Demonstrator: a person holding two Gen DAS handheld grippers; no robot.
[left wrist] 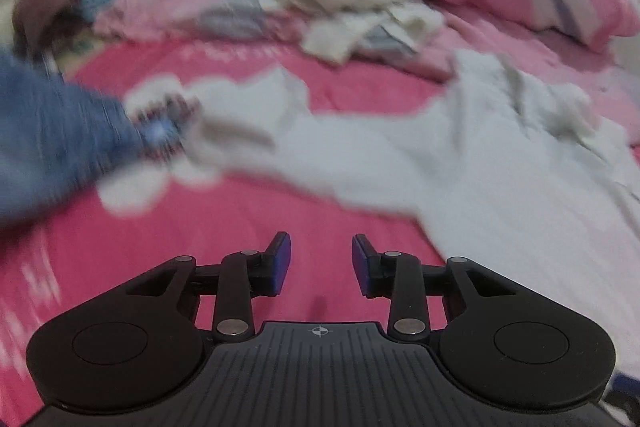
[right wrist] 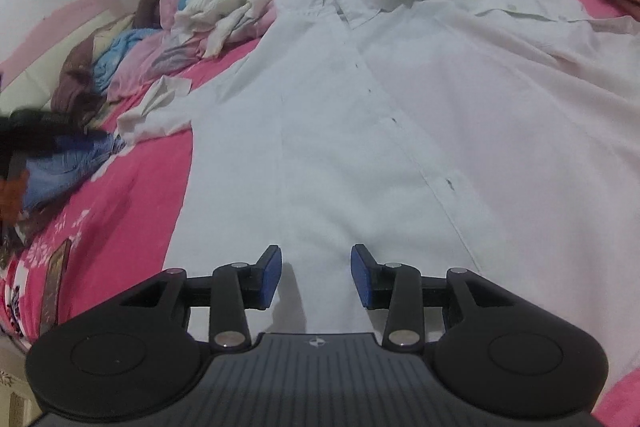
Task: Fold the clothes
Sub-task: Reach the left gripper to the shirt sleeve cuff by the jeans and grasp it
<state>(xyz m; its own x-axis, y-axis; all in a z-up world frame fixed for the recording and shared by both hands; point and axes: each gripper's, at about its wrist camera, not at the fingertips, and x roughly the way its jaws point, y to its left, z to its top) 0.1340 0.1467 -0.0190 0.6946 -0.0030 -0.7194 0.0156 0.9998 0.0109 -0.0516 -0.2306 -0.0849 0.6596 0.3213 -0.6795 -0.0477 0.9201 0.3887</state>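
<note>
Shirt [right wrist: 360,115] — white, with a collar and small dark buttons down the middle — lies flat and spread out on the pink bed [right wrist: 132,195]. Its bottom edge sits right under the right gripper [right wrist: 316,277], whose jaws are apart and hold nothing. Left gripper [left wrist: 320,267] jaws are apart too, over bare bed — the shirt lies ahead to their right.

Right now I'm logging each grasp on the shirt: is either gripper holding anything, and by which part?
Nothing is held. The left gripper is open over the pink bedspread; the right gripper is open above the white shirt.
</note>
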